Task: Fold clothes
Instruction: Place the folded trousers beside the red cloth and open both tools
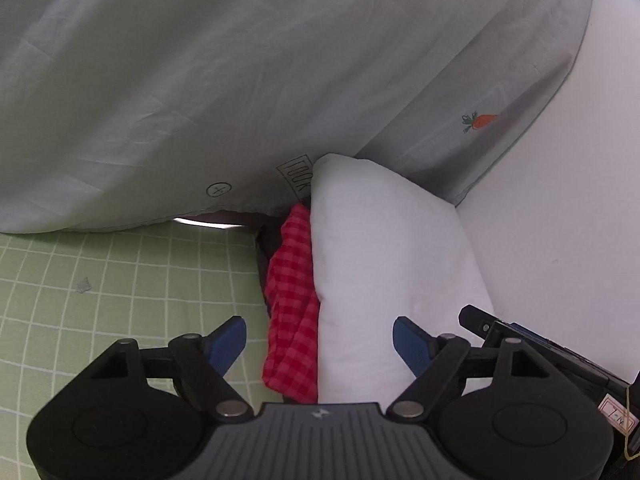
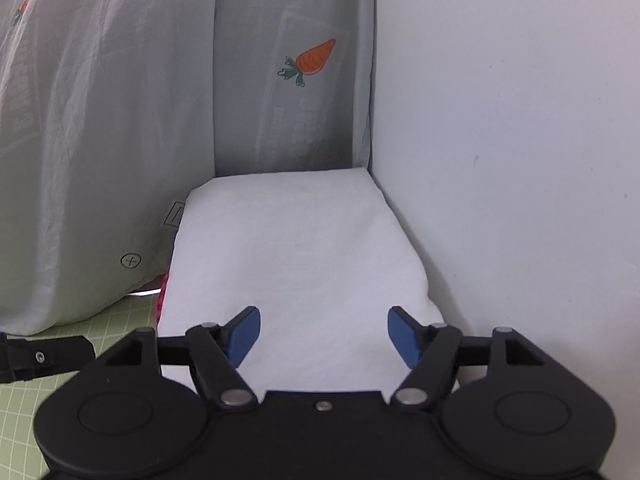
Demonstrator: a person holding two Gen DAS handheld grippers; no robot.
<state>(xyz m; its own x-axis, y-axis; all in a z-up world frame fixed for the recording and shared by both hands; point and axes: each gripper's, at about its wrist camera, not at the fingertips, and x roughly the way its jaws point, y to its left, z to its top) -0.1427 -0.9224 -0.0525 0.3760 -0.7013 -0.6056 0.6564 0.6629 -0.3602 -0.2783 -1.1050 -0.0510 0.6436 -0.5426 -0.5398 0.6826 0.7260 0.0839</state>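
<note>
Left wrist: one white folded garment (image 1: 384,272), one red checked cloth (image 1: 292,300); left gripper (image 1: 319,344) fingers apart, empty; right gripper (image 2: 324,336) likewise.

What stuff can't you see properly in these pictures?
- Red checked cloth: in the left wrist view the folded white cloth covers one side of it and the left tool hides its near end; in the right wrist view only a sliver shows.
- Folded white cloth's near edge: hidden behind the right tool.
- Grey carrot sheet: cut off by the picture's top edge.
</note>
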